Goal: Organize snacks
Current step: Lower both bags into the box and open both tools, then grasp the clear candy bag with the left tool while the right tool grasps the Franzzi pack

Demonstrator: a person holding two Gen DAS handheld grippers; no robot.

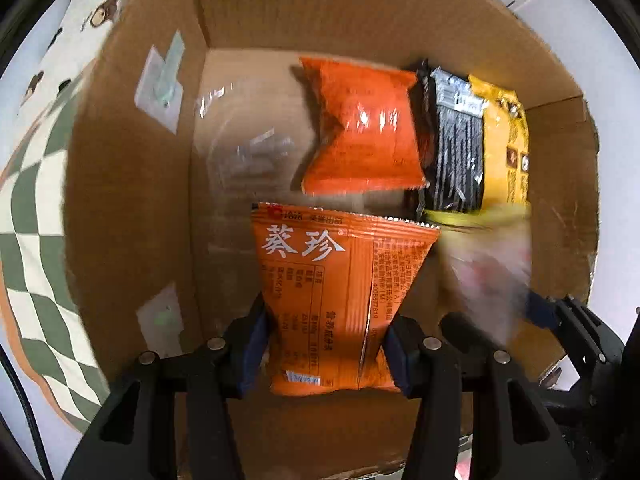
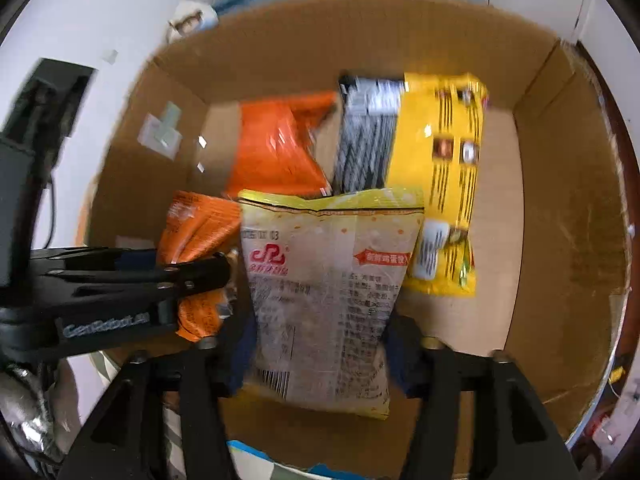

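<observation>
Snacks, left wrist view: orange packet (image 1: pixel 340 300) clamped between the left gripper (image 1: pixel 326 354) pads, long axis along the fingers, above the cardboard box (image 1: pixel 132 200) floor.
Already in box: orange (image 1: pixel 368 132), black (image 1: pixel 456 148), yellow (image 1: pixel 506 140) packets side by side ahead.
Right wrist view: right gripper (image 2: pixel 320 356) clenched on pale packet (image 2: pixel 328 292), likewise lengthwise.
Nearer the row: probably the right, though blur obscures depth.

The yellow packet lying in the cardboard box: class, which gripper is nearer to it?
Right. The right gripper, holding a pale packet, is just beside the yellow packet; the left gripper, holding an orange packet, is farther left.
</observation>
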